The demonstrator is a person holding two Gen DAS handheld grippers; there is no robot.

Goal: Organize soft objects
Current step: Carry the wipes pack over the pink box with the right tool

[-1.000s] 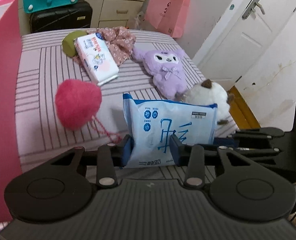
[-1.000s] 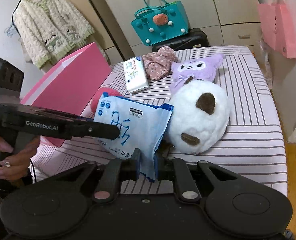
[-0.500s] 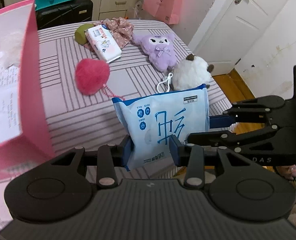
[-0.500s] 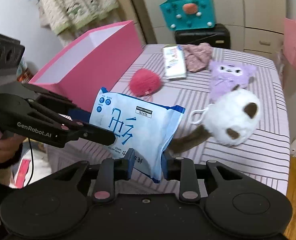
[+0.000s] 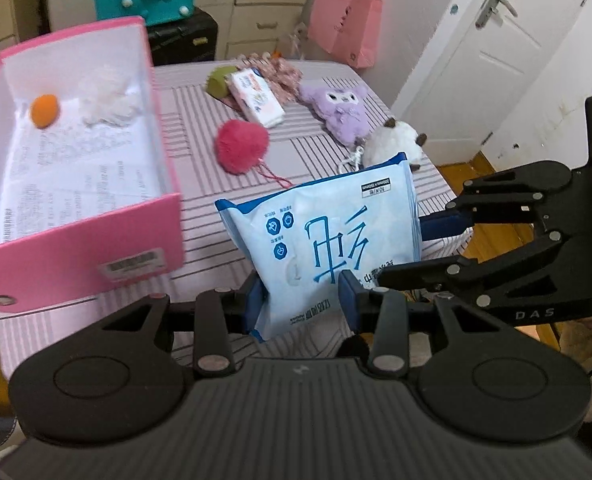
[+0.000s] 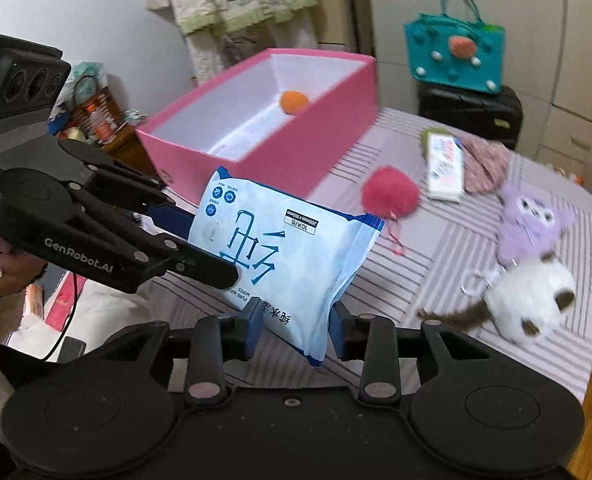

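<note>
I have the wipes pack (image 5: 328, 240) pinched from two sides and lifted off the bed (image 5: 200, 200). My left gripper (image 5: 302, 306) clamps its lower edge between both pads; my right gripper (image 6: 296, 322) is closed on another edge of the same pack, reaching in from the right in the left view.

The pack's long axis runs roughly across the left gripper's view, tilted up toward the right, with the printed face toward that camera.

What matters for the drop is where the pink box (image 5: 76, 184) lies: it sits to the left of the pack and a little beyond it, open side up, with its near wall between the pack and the interior. The left gripper is the nearer one to the box, so I judge the carry should go leftward and up over that wall before either gripper lets go. An orange ball (image 5: 45, 110) and something white and fluffy (image 5: 108, 100) already lie at the far end of the box, leaving the near part free.

Compared with a second ago, the pack has risen well clear of the bed and swung toward the box; the box interior, then hidden behind its wall, now shows in both views. The red pompom (image 5: 242, 146), purple plush (image 5: 338, 106) and white plush (image 6: 530, 298) remain on the bed.
</note>
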